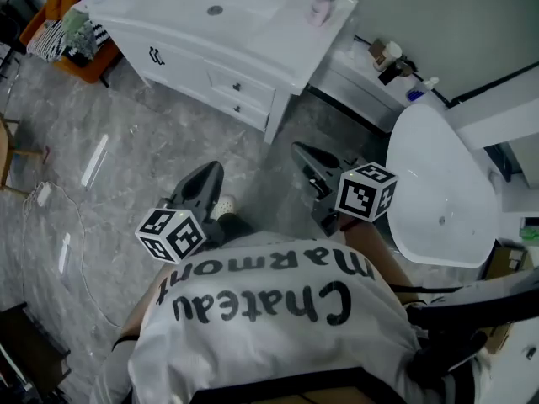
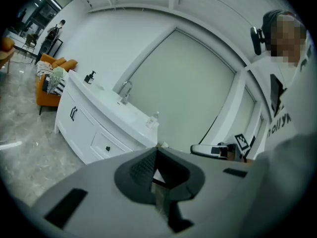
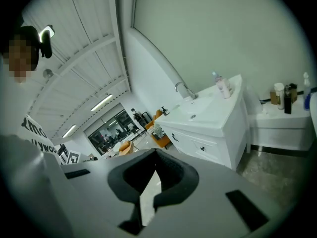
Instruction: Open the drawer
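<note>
Drawers (image 1: 239, 96), two of them one above the other, sit closed in the front of the white vanity cabinet (image 1: 181, 53). Each has a small dark knob, and they are to the right of a cabinet door with a dark handle. The cabinet stands on the grey marble floor (image 1: 126, 141), well apart from both grippers. The left gripper (image 1: 210, 173) is held close to the person's body and points toward the cabinet. In the left gripper view its jaws are together at the tips and nothing is between them. The right gripper (image 1: 305, 154) is also close to the body, beside a white tub (image 1: 438, 183). In the right gripper view its jaws meet at the tips and hold nothing. A pink bottle (image 1: 321, 7) stands on the countertop near the cabinet's right end. An orange sofa (image 1: 76, 57) is beyond the cabinet's left end.
</note>
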Demonstrator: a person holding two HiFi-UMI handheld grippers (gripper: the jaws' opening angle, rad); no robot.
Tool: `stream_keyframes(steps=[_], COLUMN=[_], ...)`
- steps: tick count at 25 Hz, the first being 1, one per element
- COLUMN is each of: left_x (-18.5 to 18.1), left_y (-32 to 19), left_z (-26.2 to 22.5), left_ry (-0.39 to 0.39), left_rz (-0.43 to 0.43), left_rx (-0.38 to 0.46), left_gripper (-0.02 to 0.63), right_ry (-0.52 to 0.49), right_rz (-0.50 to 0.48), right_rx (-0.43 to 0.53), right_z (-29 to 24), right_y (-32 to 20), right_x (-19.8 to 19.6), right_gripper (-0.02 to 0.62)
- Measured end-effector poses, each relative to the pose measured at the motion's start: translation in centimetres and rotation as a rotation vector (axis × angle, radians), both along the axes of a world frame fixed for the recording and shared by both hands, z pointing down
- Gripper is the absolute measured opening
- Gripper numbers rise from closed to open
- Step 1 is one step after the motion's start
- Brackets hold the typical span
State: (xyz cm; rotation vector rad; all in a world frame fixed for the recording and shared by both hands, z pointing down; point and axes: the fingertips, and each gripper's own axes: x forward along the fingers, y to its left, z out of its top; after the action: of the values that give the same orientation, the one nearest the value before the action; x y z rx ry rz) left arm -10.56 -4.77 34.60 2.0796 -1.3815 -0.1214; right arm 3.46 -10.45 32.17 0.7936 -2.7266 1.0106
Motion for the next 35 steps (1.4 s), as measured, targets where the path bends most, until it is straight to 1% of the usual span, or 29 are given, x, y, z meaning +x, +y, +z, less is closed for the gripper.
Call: stream_keyframes(steps=[3,7,8,10,12,14,16,17,19,20,21,23,25,28,30,32,34,35], left_x=[-1.7,-3.4,-3.7,-4.5,-5.4,-6.2,-6.5,-6.5,-6.4,-6.4,-6.4,-6.6,-6.4,-5.6,-5.3,-5.5,-5.9,-6.2], left_y=[-3.5,-7.5,-8.5,-10.1,-11.6,-12.9,-14.0,-14.4,-15.3,-15.8,-16.2,-17.3,-18.4,-20.2,-21.3,-22.3,-23.4,-23.9], left_z=[-0.2,-0.3,-0.5,-1.3,-2.2,-2.4,-1.5,-0.7,1.5,2.6,3.7,6.1,8.5,11.5,13.1,14.2,15.6,16.5], left_ry=[-0.006,-0.017,-0.014,0.005,0.02,0.016,-0.025,-0.066,-0.17,-0.208,-0.224,-0.206,-0.19,-0.203,-0.205,-0.218,-0.25,-0.278], left_rz=[0.04,0.121,0.148,0.194,0.213,0.239,0.295,0.326,0.366,0.37,0.364,0.335,0.325,0.344,0.329,0.294,0.268,0.263], left_rx=[-0.005,-0.005,0.007,0.055,0.109,0.147,0.169,0.169,0.142,0.124,0.104,0.05,0.004,-0.027,-0.041,-0.054,-0.075,-0.091], left_gripper=[0.008,0.008,0.008,0.007,0.008,0.006,0.007,0.007,0.007,0.008,0.007,0.007,0.008,0.008,0.008,0.008,0.008,0.008], right_ry=[-0.005,-0.026,-0.031,-0.041,-0.049,-0.054,-0.054,-0.049,-0.022,-0.003,0.017,0.049,0.063,0.038,-0.004,-0.04,-0.039,-0.024], right_rz=[0.039,0.099,0.113,0.142,0.166,0.186,0.205,0.213,0.225,0.232,0.242,0.273,0.321,0.377,0.365,0.312,0.239,0.203], right_rx=[-0.003,0.001,0.004,0.009,0.015,0.022,0.019,0.008,-0.034,-0.063,-0.094,-0.163,-0.232,-0.32,-0.354,-0.332,-0.255,-0.214], right_z=[-0.3,-0.5,-0.5,-0.5,-0.5,-0.5,-0.2,0.2,1.6,2.6,3.7,6.0,8.1,10.2,10.9,11.1,10.8,10.7], right_y=[-3.0,-6.6,-7.4,-8.7,-9.8,-10.5,-10.8,-10.8,-10.0,-9.4,-8.7,-7.5,-6.9,-7.5,-8.4,-9.6,-10.9,-11.5], right_x=[-1.4,-3.1,-3.6,-4.5,-5.4,-6.1,-6.3,-6.2,-5.6,-5.0,-4.4,-3.1,-1.7,-0.5,-0.9,-2.1,-3.6,-4.3], right_gripper=[0.011,0.011,0.011,0.011,0.011,0.011,0.011,0.011,0.011,0.011,0.011,0.011,0.011,0.011,0.011,0.011,0.011,0.011])
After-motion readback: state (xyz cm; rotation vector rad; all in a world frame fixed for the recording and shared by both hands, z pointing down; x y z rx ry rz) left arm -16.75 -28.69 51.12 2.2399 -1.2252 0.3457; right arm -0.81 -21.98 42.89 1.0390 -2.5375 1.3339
